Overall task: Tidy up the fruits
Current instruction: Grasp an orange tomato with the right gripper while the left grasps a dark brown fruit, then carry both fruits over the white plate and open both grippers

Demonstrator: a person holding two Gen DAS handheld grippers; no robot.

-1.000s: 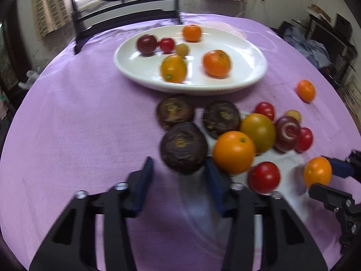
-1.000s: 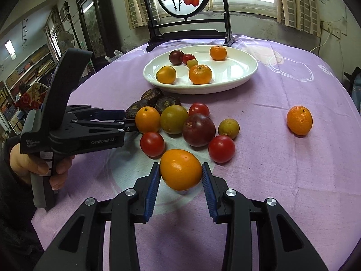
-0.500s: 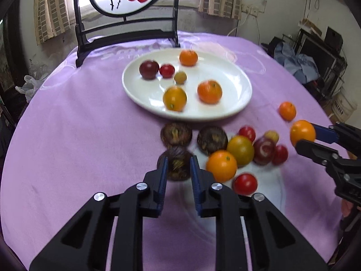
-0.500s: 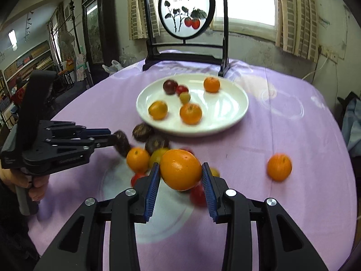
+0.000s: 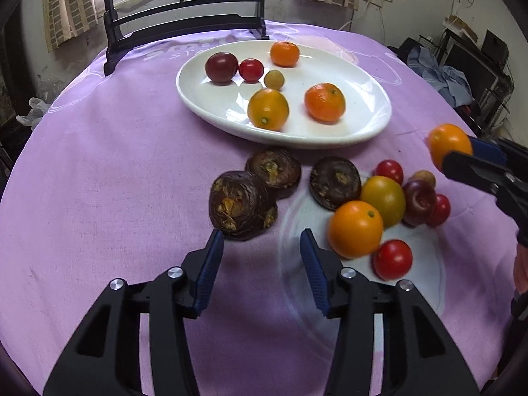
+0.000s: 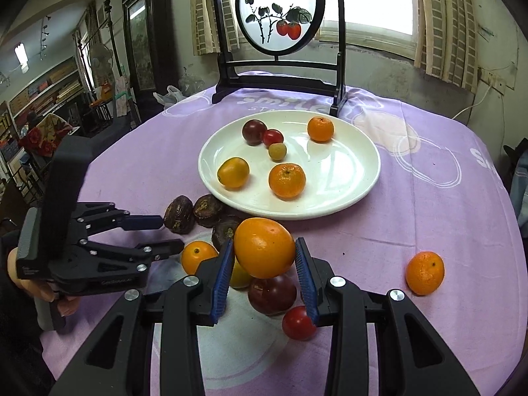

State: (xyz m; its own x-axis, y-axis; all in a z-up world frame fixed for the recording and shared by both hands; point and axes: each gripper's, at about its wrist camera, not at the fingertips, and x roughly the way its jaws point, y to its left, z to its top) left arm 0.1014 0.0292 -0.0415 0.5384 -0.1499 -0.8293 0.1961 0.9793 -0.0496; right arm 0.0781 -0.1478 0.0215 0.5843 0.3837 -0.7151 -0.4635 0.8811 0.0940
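My right gripper (image 6: 264,252) is shut on a large orange fruit (image 6: 264,247) and holds it above the loose pile, near the front rim of the white plate (image 6: 346,178). The left wrist view shows the same fruit (image 5: 447,143) and the right gripper (image 5: 468,156) at the right edge. My left gripper (image 5: 260,244) has its jaws opening with nothing between them. A dark brown chestnut (image 5: 242,209) lies on the cloth just past its left fingertip. Two more chestnuts (image 5: 274,170) lie behind it. The plate (image 5: 363,125) holds several small fruits.
A loose pile of tomatoes and an orange (image 5: 354,227) lies right of the left gripper. A lone tangerine (image 6: 425,272) sits on the purple cloth at the right. A dark-framed round screen (image 6: 280,10) stands behind the plate. A hand (image 6: 62,307) holds the left gripper.
The left jaws closed narrowly at the dark chestnut, then spread apart, and the chestnut now lies free ahead of them. The right gripper lifted the orange fruit up and toward the plate.
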